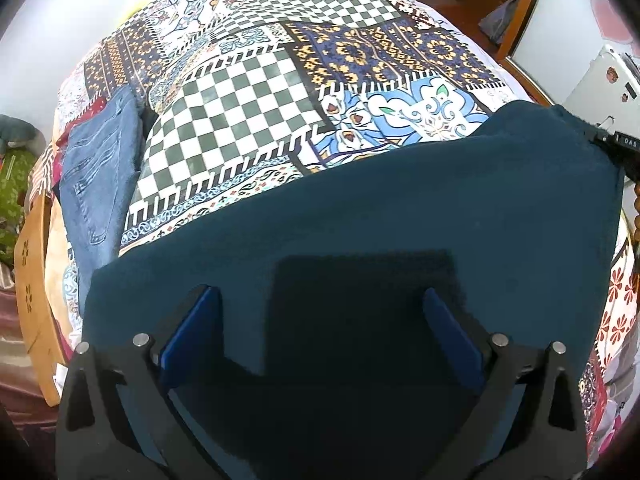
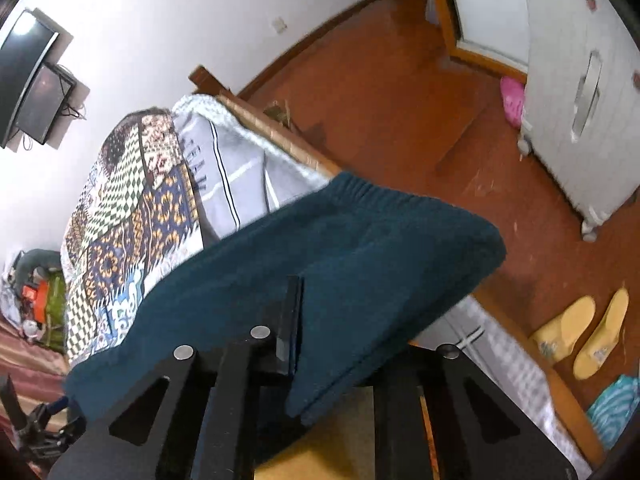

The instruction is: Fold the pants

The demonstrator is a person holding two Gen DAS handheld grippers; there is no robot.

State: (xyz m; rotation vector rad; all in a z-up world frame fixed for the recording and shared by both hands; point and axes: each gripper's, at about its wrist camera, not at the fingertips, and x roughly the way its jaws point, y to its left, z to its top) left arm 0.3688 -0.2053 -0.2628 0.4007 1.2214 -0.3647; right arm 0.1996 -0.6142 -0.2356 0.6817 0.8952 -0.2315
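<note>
Pants (image 1: 360, 208): dark teal, fleecy, folded flat.

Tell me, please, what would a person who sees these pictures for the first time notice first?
First, the dark teal pants, lying broad across the near end of the bed, their elastic waistband at the bed's edge over the red-brown floor. The left claw stands wide open just above them, while the right claw is shut on a fold of the fabric. Then the loud patchwork bedspread, with folded blue jeans at its left side.
</note>
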